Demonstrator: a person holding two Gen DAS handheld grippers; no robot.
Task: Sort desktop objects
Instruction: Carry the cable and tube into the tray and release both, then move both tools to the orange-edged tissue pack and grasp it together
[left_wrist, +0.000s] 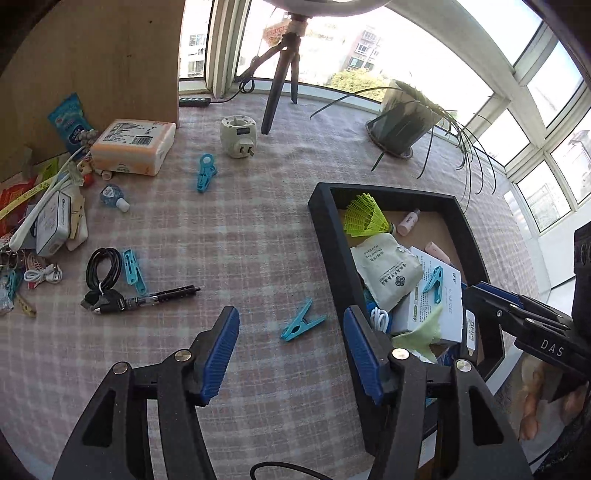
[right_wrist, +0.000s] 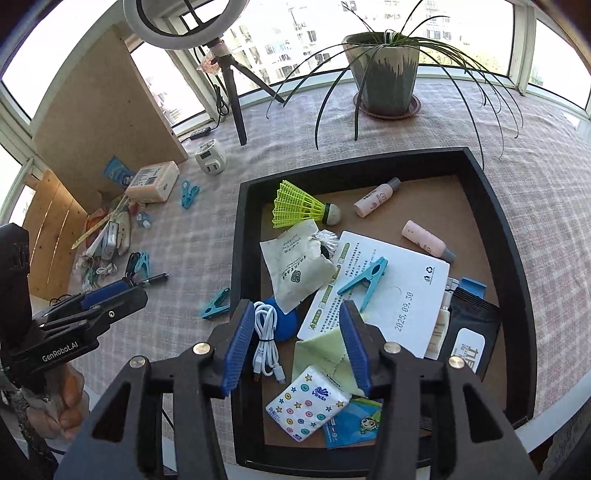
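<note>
A black tray (right_wrist: 513, 258) holds a yellow shuttlecock (right_wrist: 299, 205), two pink bottles, a white box (right_wrist: 399, 295), a blue clothes peg (right_wrist: 364, 278), a white cable (right_wrist: 266, 339), tissues and pouches. My right gripper (right_wrist: 297, 347) is open and empty above the tray's near left part. My left gripper (left_wrist: 291, 350) is open and empty over the tablecloth, left of the tray (left_wrist: 328, 236). A blue peg (left_wrist: 301, 325) lies just beyond its fingertips. More pegs (left_wrist: 205, 171), a black pen (left_wrist: 166, 295) and a black cable (left_wrist: 103, 269) lie on the cloth.
A clutter pile (left_wrist: 48, 214) and an orange-white pack (left_wrist: 133, 146) sit at the far left by a wooden board. A white plug adapter (left_wrist: 238, 136), a tripod (left_wrist: 280, 88) and a potted plant (left_wrist: 406, 118) stand at the back. The table edge runs near the tray's front.
</note>
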